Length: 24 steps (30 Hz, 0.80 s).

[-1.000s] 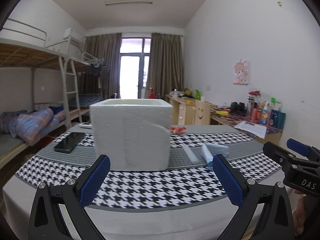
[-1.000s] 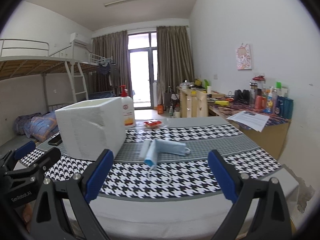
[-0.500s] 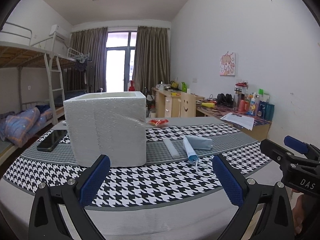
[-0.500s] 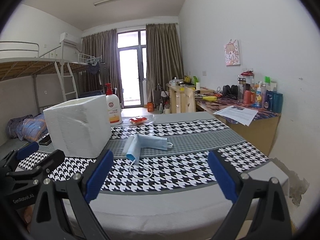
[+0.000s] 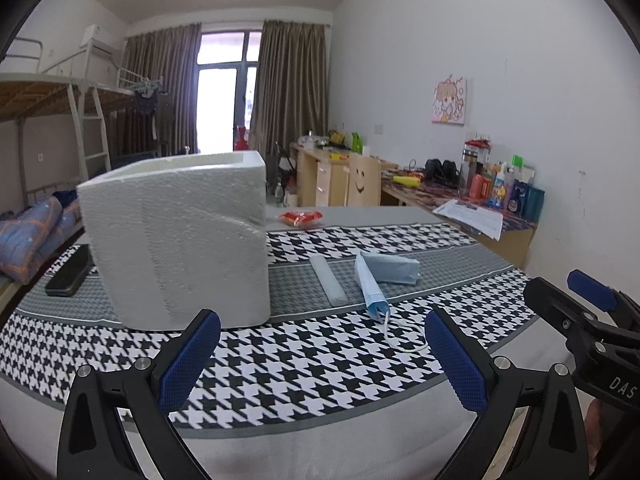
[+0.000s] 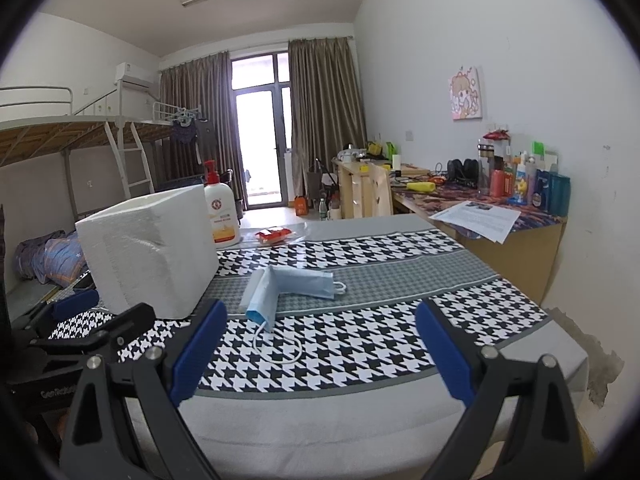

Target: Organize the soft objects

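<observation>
- Two folded pale-blue fabric face masks (image 6: 294, 285) overlap at frame centre, one white ear loop (image 6: 280, 346) trailing forward.
- Open white foam box (image 6: 148, 258) stands upright, centre-left.

Black phone (image 5: 68, 276) left of box; lotion bottle (image 6: 221, 216), red packet (image 6: 274, 235) behind.

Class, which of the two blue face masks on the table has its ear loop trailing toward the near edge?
The folded mask nearer the foam box; the other mask lies flat behind it.
</observation>
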Tool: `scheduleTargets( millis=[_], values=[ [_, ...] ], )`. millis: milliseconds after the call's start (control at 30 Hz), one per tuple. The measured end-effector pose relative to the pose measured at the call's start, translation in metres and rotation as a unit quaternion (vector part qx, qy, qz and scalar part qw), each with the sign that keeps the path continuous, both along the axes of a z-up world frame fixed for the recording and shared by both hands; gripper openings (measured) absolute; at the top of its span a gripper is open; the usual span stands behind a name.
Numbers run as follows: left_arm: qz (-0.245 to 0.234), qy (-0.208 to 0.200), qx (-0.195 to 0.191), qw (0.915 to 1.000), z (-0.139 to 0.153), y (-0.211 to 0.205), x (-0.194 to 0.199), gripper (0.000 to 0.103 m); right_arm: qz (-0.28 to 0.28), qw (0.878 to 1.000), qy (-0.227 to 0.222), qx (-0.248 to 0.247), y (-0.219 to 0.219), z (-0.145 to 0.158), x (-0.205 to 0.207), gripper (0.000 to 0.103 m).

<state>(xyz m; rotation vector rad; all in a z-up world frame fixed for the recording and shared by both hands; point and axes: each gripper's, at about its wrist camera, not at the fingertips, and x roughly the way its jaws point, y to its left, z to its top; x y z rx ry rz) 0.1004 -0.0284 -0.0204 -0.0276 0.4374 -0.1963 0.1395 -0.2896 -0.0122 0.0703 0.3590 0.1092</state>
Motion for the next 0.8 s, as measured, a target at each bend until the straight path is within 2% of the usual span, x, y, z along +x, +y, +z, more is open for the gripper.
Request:
scheduleTargets(
  millis=[800],
  values=[
    [-0.019,0.051,0.007,0.9985,-0.005,-0.033,0.072,0.102,-0.019,0.999,0.032,0.010,-0.021,-0.003,0.043,0.097]
  ],
)
